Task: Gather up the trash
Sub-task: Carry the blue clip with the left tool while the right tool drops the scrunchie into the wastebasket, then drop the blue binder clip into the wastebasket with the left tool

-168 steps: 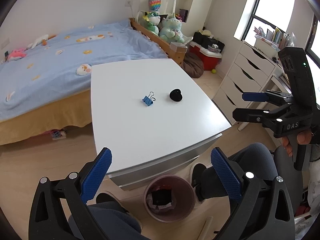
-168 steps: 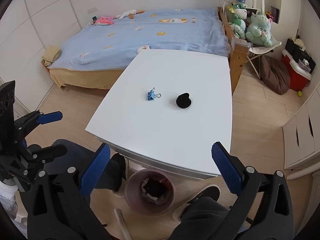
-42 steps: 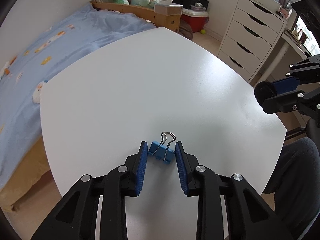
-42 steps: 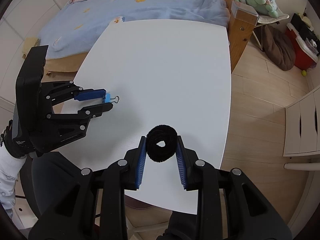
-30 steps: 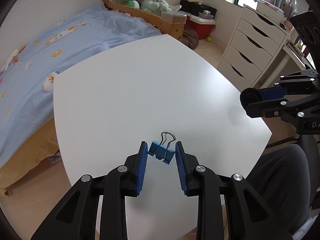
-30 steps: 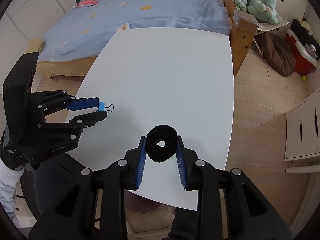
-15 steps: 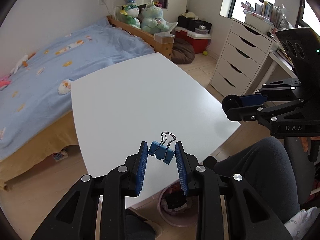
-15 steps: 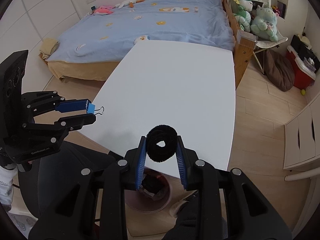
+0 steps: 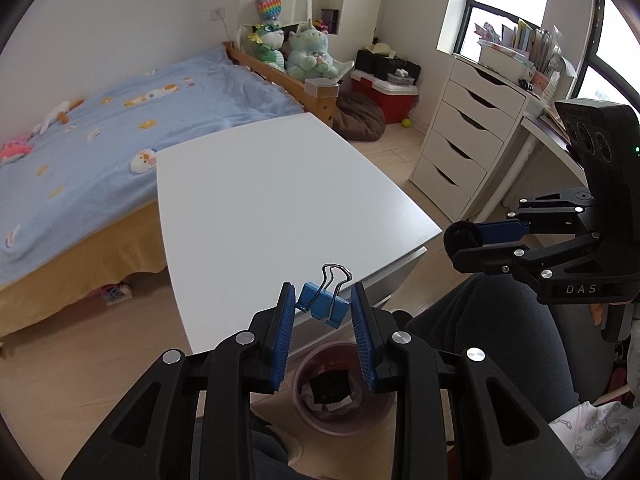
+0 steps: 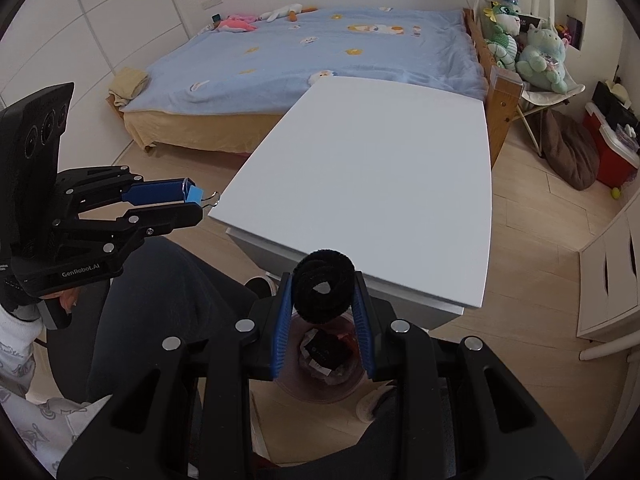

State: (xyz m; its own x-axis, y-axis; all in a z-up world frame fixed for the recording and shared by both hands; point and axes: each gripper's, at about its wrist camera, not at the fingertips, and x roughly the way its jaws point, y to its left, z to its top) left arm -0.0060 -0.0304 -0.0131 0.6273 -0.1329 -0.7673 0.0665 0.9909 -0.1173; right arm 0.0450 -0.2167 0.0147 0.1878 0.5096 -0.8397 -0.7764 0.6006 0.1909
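Both grippers are closed on a load. Left gripper (image 9: 323, 312) clamps a blue clip (image 9: 321, 306) across its body; the pads press on both ends, and the wire handle points to 12 o'clock, away from the wrist. Right gripper (image 10: 322, 300) clamps a black ring (image 10: 324, 286), a coil of fuzzy band, with both pads bearing on its sides and the ring's hole facing the camera.

Neither load touches the table (image 9: 260, 200). Both hang off its near edge, above the floor.

Key relation: the bin (image 9: 340, 424) stands on the floor under the near table edge, between the person's legs.
- In the left wrist view, the bin lies at 6 o'clock of the clip, directly below the pads.
- In the right wrist view, the bin (image 10: 320, 390) lies at 6 o'clock of the ring, its contents visible between the fingers (image 10: 280, 324).

Judgement: both grippers appear about equally close to the bin. The right looks better centred over it. Release is not yet done. Each load should fall in if the jaws part over the opening; a clip released off-centre could strike the rim.
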